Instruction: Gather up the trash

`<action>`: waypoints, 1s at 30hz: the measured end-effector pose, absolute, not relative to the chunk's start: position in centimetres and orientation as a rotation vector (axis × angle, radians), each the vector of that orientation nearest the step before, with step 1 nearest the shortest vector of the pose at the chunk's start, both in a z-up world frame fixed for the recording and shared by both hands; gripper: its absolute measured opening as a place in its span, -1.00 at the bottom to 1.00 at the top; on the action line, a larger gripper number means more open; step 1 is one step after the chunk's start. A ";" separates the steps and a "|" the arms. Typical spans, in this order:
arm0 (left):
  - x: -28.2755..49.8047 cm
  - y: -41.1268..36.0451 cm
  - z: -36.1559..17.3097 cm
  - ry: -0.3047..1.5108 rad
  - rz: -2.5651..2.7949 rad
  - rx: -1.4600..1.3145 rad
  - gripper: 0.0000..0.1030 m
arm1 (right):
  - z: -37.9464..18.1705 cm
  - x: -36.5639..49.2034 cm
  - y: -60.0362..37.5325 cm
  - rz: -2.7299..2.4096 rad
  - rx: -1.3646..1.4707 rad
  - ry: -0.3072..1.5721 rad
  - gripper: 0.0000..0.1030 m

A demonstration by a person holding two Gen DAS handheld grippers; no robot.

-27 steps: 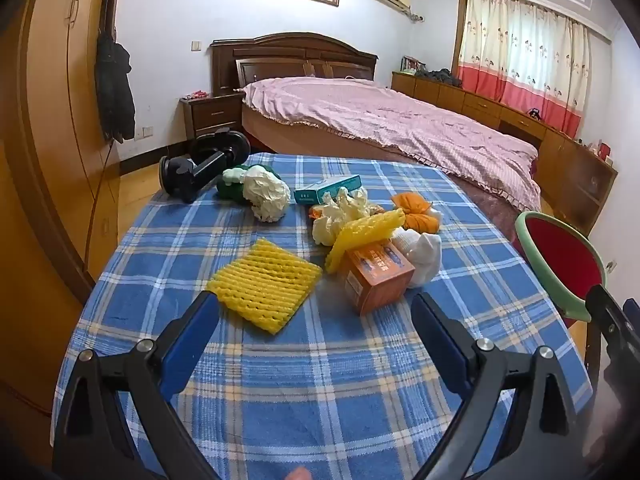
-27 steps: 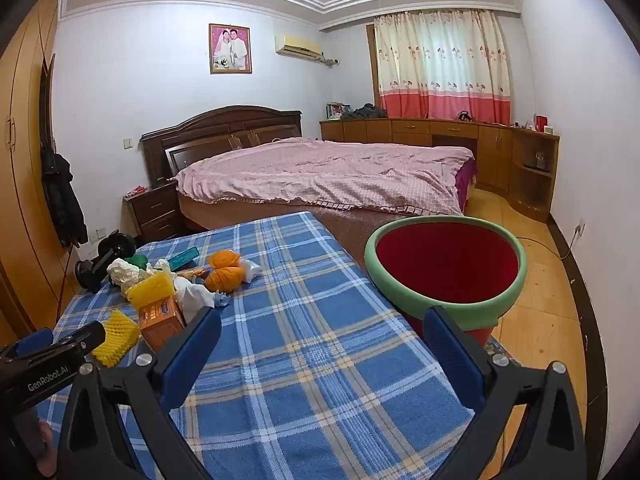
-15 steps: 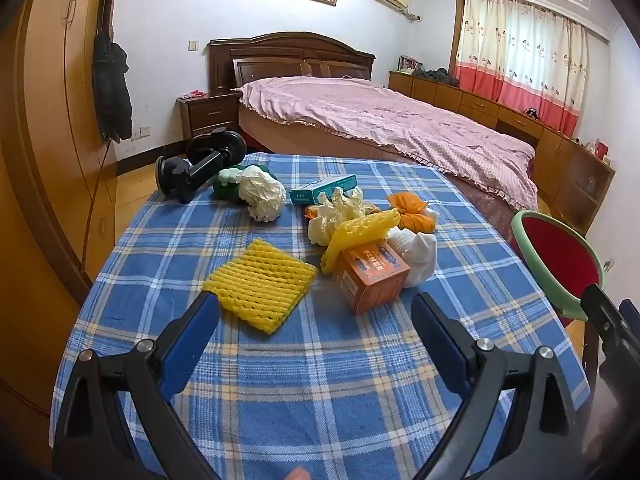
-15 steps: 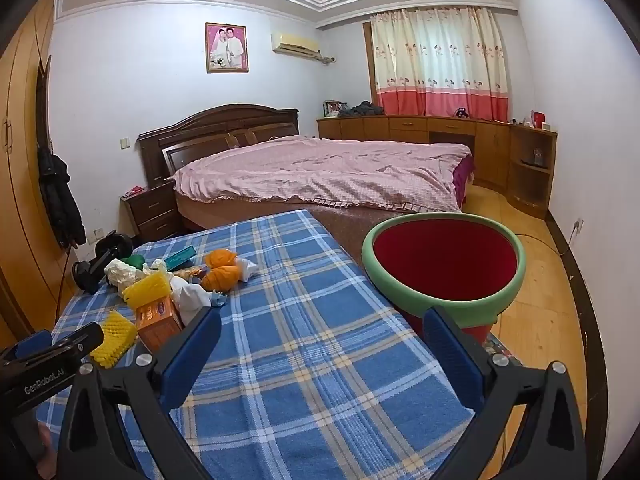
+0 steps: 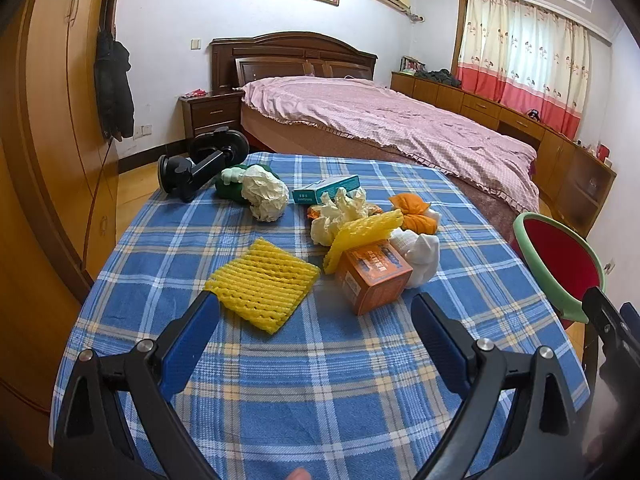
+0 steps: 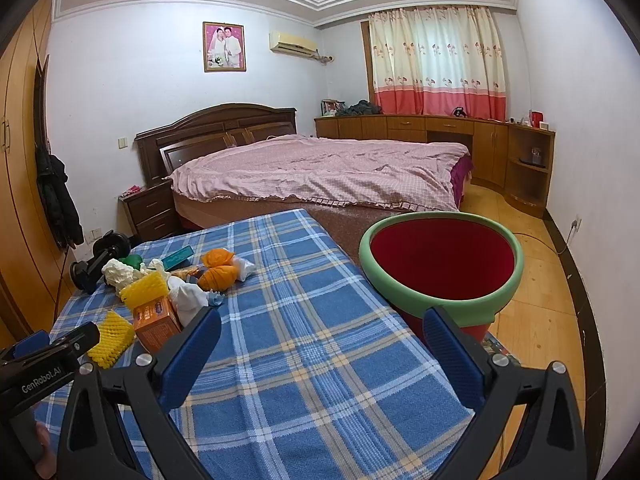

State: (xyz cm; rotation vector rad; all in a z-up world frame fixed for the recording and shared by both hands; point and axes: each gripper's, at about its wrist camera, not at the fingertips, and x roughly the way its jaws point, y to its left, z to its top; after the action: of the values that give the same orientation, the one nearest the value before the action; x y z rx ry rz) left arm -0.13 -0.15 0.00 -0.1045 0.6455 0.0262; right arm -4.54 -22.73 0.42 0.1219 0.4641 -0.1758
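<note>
a: ahead of our left gripper (image 5: 316,320), on the blue plaid table (image 5: 320,384): item one, yellow foam net (image 5: 262,282), flat, long axis running near-left to far-right; jaws spread wide, holding nothing.

b: beside it, right: orange box (image 5: 374,276), then a heap of crumpled paper.

a: our right gripper (image 6: 322,334), also wide and bare, faces the red bin (image 6: 442,260) off the table's right edge.

b: we judge the left nearer the net; the bin lies right.
</note>
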 end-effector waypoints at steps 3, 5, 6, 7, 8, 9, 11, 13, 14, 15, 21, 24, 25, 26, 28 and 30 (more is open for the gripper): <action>-0.2 -0.2 0.1 0.645 0.027 -0.107 0.86 | 0.4 -4.5 -22.8 -0.177 0.121 0.465 1.00; -0.2 -0.2 0.1 0.646 0.026 -0.106 0.86 | 0.3 -4.5 -22.8 -0.177 0.120 0.464 1.00; -0.2 -0.1 0.1 0.646 0.025 -0.107 0.86 | 0.4 -4.5 -22.7 -0.177 0.120 0.464 1.00; -0.2 -0.1 0.1 0.646 0.025 -0.107 0.86 | 0.3 -4.5 -22.7 -0.178 0.119 0.464 1.00; -0.1 -0.1 0.0 0.646 0.025 -0.107 0.86 | 0.3 -4.5 -22.8 -0.177 0.119 0.464 1.00; -0.2 -0.1 0.1 0.647 0.025 -0.107 0.86 | 0.3 -4.5 -22.8 -0.176 0.119 0.466 1.00; -0.2 -0.1 0.0 0.647 0.025 -0.108 0.86 | 0.4 -4.5 -22.7 -0.176 0.120 0.467 1.00; -0.1 0.1 0.0 0.648 0.027 -0.112 0.86 | 0.4 -4.5 -22.7 -0.177 0.119 0.467 1.00; -0.1 0.1 0.0 0.648 0.027 -0.113 0.86 | 0.3 -4.5 -22.7 -0.178 0.120 0.467 1.00; -0.1 0.2 0.0 0.648 0.027 -0.113 0.86 | 0.3 -4.6 -22.8 -0.178 0.120 0.466 1.00; 0.0 0.2 0.0 0.648 0.027 -0.113 0.86 | 0.3 -4.5 -22.8 -0.178 0.119 0.468 1.00; 0.0 0.2 0.0 0.649 0.026 -0.113 0.86 | 0.3 -4.5 -22.7 -0.178 0.119 0.468 1.00; 0.0 0.2 0.0 0.649 0.027 -0.114 0.86 | 0.3 -4.5 -22.7 -0.179 0.119 0.468 1.00; 0.0 0.2 0.0 0.649 0.026 -0.114 0.86 | 0.3 -4.5 -22.7 -0.179 0.118 0.468 1.00; 0.0 0.1 0.0 0.649 0.026 -0.114 0.86 | 0.3 -4.5 -22.7 -0.178 0.118 0.469 1.00; 0.0 0.2 0.0 0.650 0.026 -0.114 0.86 | 0.3 -4.4 -22.7 -0.178 0.118 0.470 1.00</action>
State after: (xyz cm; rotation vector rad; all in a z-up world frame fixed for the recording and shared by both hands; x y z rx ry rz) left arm -0.03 0.21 -0.03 -0.1137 0.6499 0.0262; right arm -4.45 -22.75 0.30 0.1182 0.4699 -0.1776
